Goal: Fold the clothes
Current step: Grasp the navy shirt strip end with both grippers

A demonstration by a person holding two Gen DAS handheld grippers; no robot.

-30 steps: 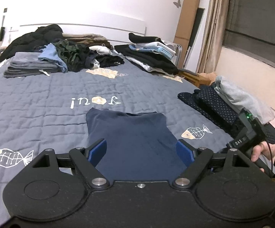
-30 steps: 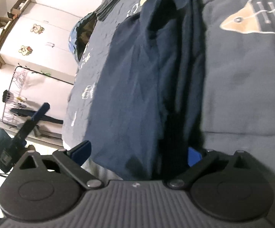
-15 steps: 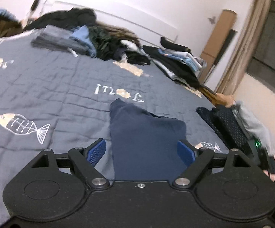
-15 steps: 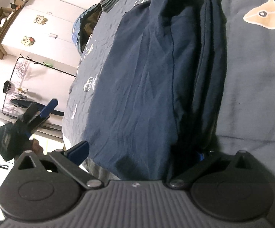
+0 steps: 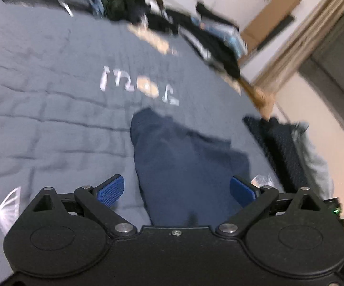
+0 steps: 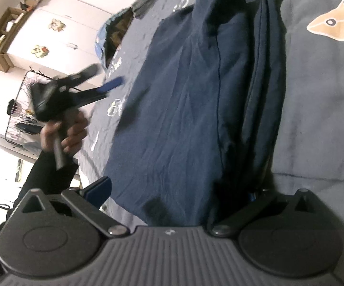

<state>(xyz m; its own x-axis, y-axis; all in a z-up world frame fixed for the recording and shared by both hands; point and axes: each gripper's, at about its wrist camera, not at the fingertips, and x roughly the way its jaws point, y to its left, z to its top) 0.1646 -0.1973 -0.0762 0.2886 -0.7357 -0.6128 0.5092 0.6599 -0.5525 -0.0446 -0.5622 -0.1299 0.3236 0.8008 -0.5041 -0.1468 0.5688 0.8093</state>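
Nearest the right wrist camera, the right gripper [image 6: 176, 190] sits low at the near edge of the navy garment [image 6: 195, 100], its jaws spread wide. One blue pad shows free at about 8 o'clock; the other, at about 4 o'clock, is mostly hidden beside the stacked folds along the garment's right side. Nothing is pinched between them, and whether that hidden finger has slid under the layers cannot be told. The low, wide stance probably suits straddling the thick edge to take it or to press it flat.

The garment lies on the grey quilted bedspread [image 6: 319, 109], folded lengthwise into a long narrow strip, several layers ridged along one side. That shape would fit a piece waiting for a crosswise fold, or one being smoothed after its last fold.

At 9 to 10 o'clock in the same view, the left gripper [image 6: 110, 81] is held up off the bed by a hand [image 6: 64, 133] in a dark sleeve [image 6: 48, 174], blurred, its blue fingers pointing toward the garment's left edge.

From the left wrist camera, its jaws are released too, blue pads [image 5: 111, 190] wide apart with only air between, the navy strip framed beyond them from 6 o'clock toward the centre. At 3 o'clock a dark dotted folded piece [image 5: 276, 147] and a grey one lie at the bed's side, likely set there out of the working area. Farthest, at 12 to 1 o'clock, heaps and stacks of clothes [image 5: 210, 38] crowd the head of the bed.
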